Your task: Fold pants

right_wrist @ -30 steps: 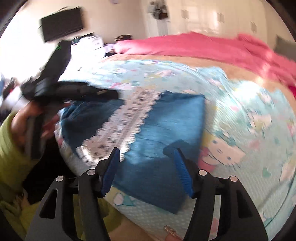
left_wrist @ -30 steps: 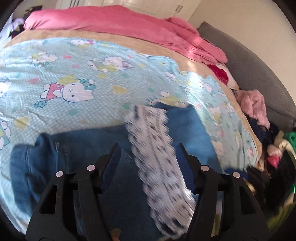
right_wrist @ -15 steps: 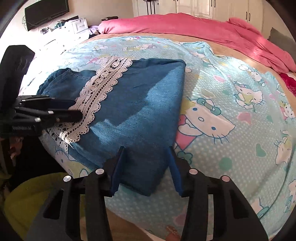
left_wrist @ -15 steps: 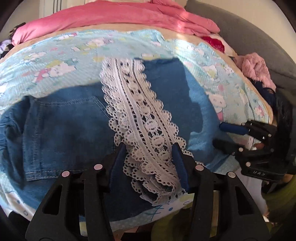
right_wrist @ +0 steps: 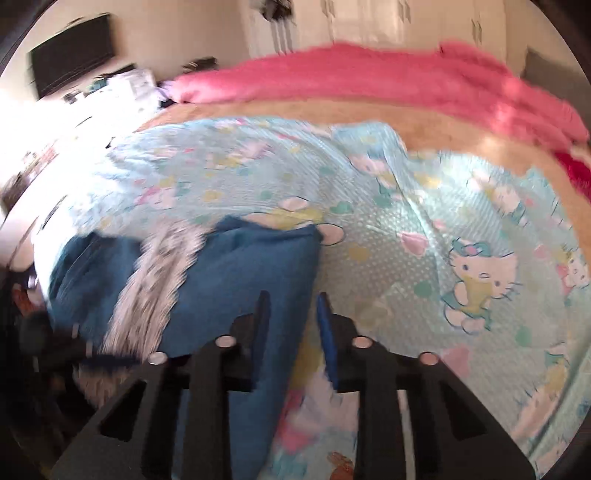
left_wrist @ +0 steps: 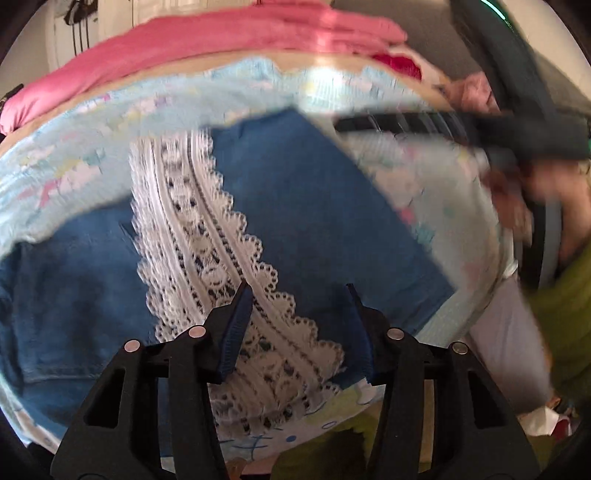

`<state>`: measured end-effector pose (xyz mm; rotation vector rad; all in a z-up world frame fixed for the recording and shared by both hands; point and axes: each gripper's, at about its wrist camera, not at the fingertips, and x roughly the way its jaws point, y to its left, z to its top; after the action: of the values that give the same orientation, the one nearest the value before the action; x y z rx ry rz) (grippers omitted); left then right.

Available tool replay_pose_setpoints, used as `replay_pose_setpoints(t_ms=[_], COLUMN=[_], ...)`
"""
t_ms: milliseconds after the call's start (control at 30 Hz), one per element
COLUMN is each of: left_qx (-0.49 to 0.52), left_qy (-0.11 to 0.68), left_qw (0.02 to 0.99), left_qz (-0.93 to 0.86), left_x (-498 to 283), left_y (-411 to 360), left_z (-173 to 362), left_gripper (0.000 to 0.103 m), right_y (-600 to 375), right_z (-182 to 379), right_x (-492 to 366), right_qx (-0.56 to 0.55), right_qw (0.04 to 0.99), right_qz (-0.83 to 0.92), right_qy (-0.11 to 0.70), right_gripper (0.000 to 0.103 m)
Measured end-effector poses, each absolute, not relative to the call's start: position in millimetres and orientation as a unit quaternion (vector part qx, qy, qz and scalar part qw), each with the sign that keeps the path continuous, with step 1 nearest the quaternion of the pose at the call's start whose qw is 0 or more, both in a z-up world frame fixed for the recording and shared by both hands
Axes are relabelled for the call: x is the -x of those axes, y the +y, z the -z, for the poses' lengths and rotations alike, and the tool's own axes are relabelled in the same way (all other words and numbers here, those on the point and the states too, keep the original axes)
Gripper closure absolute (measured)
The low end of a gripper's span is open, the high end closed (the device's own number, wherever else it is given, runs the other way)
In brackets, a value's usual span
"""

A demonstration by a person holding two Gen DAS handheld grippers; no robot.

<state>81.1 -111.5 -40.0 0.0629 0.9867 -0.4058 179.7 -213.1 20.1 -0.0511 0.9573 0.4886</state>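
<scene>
The blue denim pants (left_wrist: 314, 206) lie folded on the light blue cartoon-print bedsheet (left_wrist: 85, 155), with a white lace band (left_wrist: 207, 236) running across them. My left gripper (left_wrist: 299, 295) is open, just above the near end of the lace band, holding nothing. The right gripper's fingers (left_wrist: 406, 122) cross the upper right of the left wrist view, blurred. In the right wrist view the pants (right_wrist: 236, 273) sit at lower left on the sheet (right_wrist: 424, 229). My right gripper (right_wrist: 291, 299) is open, narrower than before, straddling the right edge of the pants.
A pink blanket (right_wrist: 369, 77) lies along the far side of the bed. A grey headboard (left_wrist: 424, 22) and loose clothes (left_wrist: 476, 88) are at the right. A dark TV (right_wrist: 70, 74) and cluttered furniture stand at far left. My green sleeve (left_wrist: 569, 306) is near the bed edge.
My left gripper drew back slightly along the lace band. My right gripper swung up and over the pants' right edge, its jaws narrower than before. Both views are motion-blurred.
</scene>
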Motion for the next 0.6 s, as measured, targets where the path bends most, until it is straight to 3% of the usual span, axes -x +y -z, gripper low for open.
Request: replay_pose_setpoints(t_ms=[267,400,600], left_qx=[-0.028,-0.019,-0.007], left_qy=[0.467,0.467,0.464], left_qw=[0.861,0.861,0.861], left_qz=[0.199,0.202,0.206], left_x=[-79.8,-79.6,-77.5], left_y=[-108.8,-105.2,-100.7], left_z=[42.0,42.7,42.4], left_gripper=[0.061,0.061,0.061], right_y=[-199.7,-197.1,-207.2], right_z=[6.3,17.3,0.7], right_x=[-243.7,-267.8,-269.1], right_qx=[-0.019,-0.024,-0.025], right_qw=[0.831,0.829,0.850], right_qz=[-0.227,-0.207,-0.190], right_qy=[0.507,0.519,0.490], right_gripper=[0.088,0.097,0.102])
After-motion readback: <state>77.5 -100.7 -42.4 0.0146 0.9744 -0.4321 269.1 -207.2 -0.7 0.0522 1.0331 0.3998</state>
